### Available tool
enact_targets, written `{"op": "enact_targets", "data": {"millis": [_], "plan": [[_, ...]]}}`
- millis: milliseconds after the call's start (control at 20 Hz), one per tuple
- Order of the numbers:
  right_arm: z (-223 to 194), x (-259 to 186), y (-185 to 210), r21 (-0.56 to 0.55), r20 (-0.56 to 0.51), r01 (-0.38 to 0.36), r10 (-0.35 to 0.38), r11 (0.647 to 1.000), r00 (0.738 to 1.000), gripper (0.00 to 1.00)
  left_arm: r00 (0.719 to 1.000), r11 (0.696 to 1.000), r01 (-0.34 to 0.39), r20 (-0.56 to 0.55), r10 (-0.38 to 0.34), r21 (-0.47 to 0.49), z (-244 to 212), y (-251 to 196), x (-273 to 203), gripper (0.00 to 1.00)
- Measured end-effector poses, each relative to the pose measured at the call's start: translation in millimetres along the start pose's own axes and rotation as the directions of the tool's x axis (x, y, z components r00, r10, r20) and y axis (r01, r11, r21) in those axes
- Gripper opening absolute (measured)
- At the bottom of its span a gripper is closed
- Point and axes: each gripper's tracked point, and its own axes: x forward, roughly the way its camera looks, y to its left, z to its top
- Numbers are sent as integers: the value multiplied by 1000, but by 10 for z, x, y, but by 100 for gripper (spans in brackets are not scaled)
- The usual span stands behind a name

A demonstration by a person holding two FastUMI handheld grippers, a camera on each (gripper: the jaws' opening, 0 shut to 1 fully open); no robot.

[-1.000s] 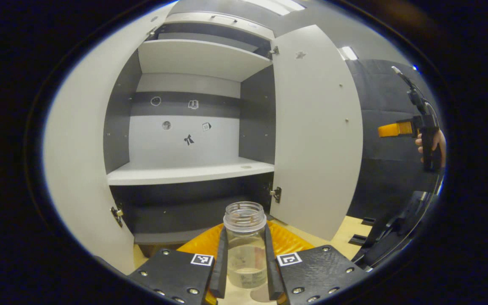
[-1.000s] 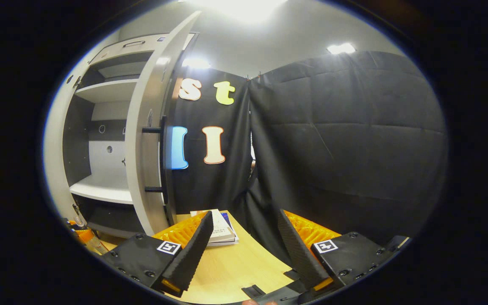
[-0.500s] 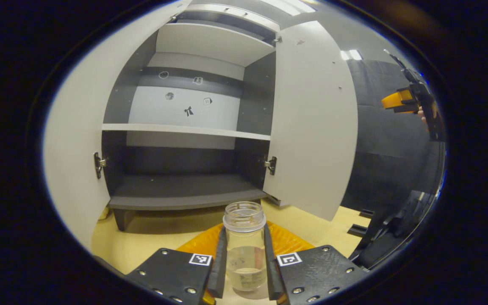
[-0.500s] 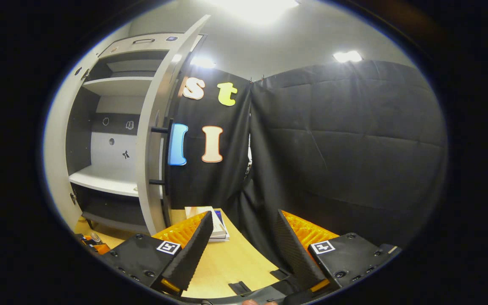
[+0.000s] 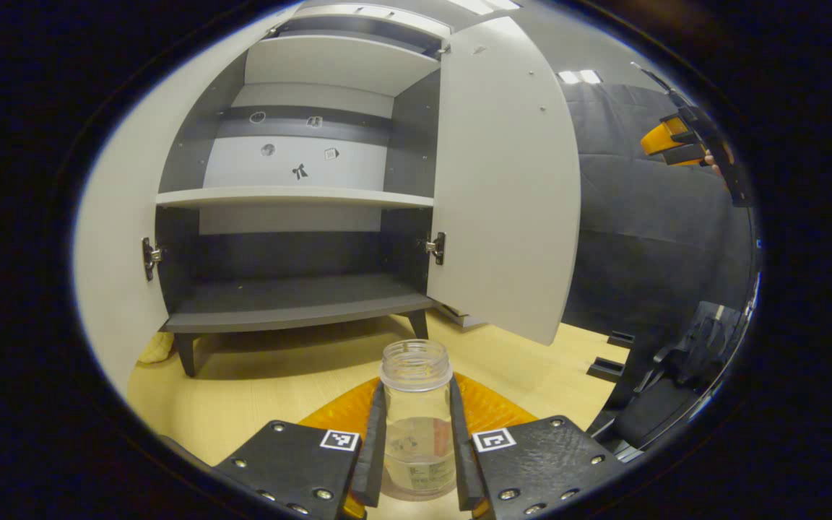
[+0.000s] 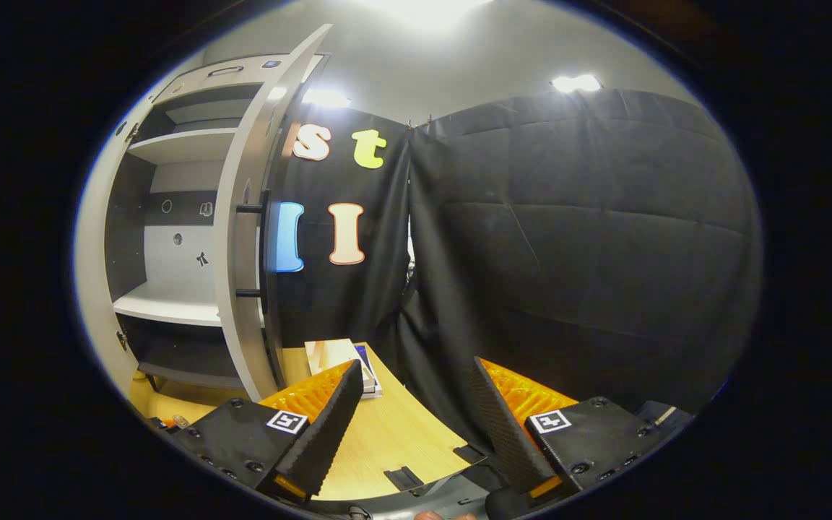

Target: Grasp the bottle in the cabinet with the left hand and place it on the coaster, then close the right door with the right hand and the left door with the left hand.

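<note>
Nearest, the left gripper (image 5: 417,455) has both ribbed fingers pressed on a clear, round, lidless glass bottle (image 5: 416,419), held upright over the pale wooden worktop (image 5: 257,390). Beyond stands the grey matte cabinet (image 5: 293,195), its flat right door (image 5: 506,180) swung open. The right gripper (image 6: 416,426) hangs level, fingers wide apart, holding nothing.

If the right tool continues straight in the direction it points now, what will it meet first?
Most likely the black cloth wall. The right tool is open and aims past the table's edge at that cloth. The open right door stands well left of this line. Depth is hard to judge here.
</note>
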Motion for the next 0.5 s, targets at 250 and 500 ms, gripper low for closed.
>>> {"op": "enact_targets", "data": {"millis": [250, 500], "plan": [[-92, -48, -4, 26, -15, -2, 2, 1000, 1000, 96, 999, 999, 28, -31, -27, 15, -49, -111, -88, 52], [-164, -9, 42, 59, -31, -17, 19, 998, 999, 95, 998, 1000, 30, -64, -29, 3, -7, -163, -130, 89]]}}
